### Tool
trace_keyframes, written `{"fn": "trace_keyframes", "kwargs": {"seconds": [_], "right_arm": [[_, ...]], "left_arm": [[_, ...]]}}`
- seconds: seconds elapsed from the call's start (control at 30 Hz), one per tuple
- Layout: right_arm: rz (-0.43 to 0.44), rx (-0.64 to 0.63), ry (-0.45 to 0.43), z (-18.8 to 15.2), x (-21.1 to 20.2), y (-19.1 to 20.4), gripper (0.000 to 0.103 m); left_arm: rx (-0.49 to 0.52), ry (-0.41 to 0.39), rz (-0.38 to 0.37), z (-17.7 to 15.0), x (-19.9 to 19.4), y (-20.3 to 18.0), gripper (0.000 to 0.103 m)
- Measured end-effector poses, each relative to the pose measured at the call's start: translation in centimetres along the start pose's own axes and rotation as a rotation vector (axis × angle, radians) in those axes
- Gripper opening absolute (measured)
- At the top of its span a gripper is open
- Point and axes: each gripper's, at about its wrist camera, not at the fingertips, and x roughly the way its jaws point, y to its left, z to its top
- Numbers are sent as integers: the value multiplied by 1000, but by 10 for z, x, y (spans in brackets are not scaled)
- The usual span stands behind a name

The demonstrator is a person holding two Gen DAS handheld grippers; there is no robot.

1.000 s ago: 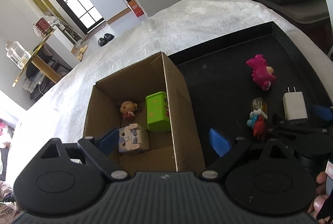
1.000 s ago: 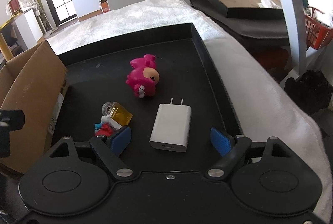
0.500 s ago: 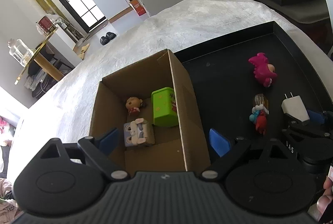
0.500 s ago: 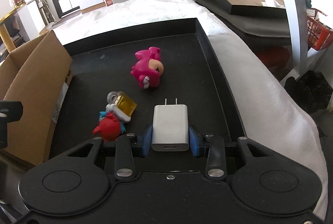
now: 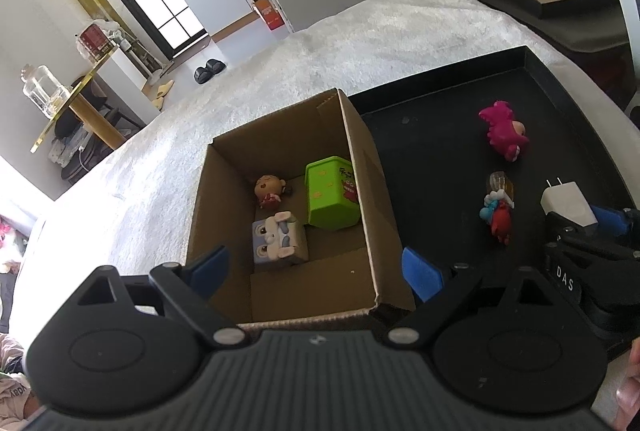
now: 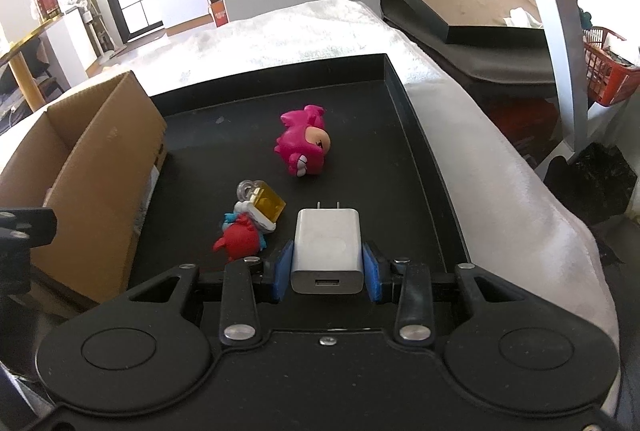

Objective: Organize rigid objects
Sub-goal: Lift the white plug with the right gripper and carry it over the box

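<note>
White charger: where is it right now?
The white charger sits clamped in the right gripper at the near right of the black tray, prongs pointing away, just right of the red and blue toy.

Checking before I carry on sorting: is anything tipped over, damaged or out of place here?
Nothing looks damaged or spilled. The pink dinosaur figure and the red and blue figure lie on their sides on the black tray. In the cardboard box, the green box leans tilted. The right gripper holds the white charger.
</note>
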Motion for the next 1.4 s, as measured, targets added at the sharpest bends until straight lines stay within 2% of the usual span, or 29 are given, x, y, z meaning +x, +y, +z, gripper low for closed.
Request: {"fn": "trace_keyframes", "kwargs": {"seconds": [0.5, 1.4], "right_arm": [[-13, -25, -43, 16, -28, 13, 36], [-2, -176, -94, 47, -51, 72, 36]], "left_arm": [[-63, -22, -18, -3, -14, 27, 93], [-218, -26, -42, -9, -10, 91, 93]]}}
